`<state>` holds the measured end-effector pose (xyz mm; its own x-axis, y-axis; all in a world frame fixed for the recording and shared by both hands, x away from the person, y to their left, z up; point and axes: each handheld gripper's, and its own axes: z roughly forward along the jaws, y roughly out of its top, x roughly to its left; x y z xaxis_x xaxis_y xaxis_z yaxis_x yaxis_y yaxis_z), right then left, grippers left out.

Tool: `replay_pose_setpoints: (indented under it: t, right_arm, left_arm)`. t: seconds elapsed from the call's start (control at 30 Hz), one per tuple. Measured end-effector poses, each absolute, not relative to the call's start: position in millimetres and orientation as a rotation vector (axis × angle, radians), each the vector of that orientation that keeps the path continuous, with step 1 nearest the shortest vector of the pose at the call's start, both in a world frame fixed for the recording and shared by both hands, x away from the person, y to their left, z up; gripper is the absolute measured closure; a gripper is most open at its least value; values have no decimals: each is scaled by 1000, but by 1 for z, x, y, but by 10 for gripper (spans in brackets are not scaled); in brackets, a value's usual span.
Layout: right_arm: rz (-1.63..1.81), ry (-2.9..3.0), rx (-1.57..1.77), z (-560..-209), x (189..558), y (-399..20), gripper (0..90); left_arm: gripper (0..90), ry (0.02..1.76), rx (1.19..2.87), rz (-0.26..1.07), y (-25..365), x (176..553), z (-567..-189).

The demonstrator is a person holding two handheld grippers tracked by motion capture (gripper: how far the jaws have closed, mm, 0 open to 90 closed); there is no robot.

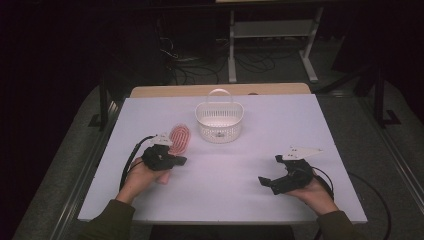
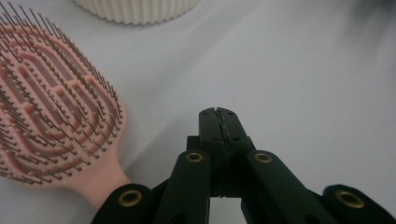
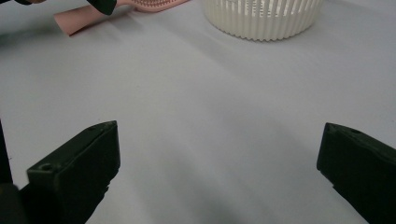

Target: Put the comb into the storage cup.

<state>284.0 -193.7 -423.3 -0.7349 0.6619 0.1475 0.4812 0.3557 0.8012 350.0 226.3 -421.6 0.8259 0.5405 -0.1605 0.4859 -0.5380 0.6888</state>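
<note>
The pink brush (image 2: 51, 107) lies bristles-up on the white tabletop (image 1: 235, 175), well short of the white basket (image 1: 219, 121) that stands toward the far edge. Its handle points back toward the person, and its head points toward the basket.

The left gripper (image 2: 219, 114) sits just beside the brush handle, to its right in the left gripper view. Its fingers are clenched together on nothing; the brush is not between them. The right gripper (image 3: 217, 154) rests low over bare tabletop, well apart from the brush and basket, with its fingers spread wide and empty.

The step in hand looks like the pickup of the brush, most likely to put it in the basket, and it is not yet gripped. Judging from this, the next move calls for the left fingers to spread, shift sideways over the handle and close across it where it narrows below the head. Then comes a lift high enough to clear the basket rim.
</note>
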Motion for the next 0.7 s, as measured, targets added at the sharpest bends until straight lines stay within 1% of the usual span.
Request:
replay_pose_setpoints:
  t: [0.43, 0.7]
  right_arm:
    - [1323, 2412, 1033, -423, 284, -194, 0]
    - [1324, 2409, 1033, -423, 284, -195, 0]
  left_arm:
    - [900, 768, 2324, 100, 226, 349, -429]
    - [900, 802, 2344, 104, 232, 349, -431]
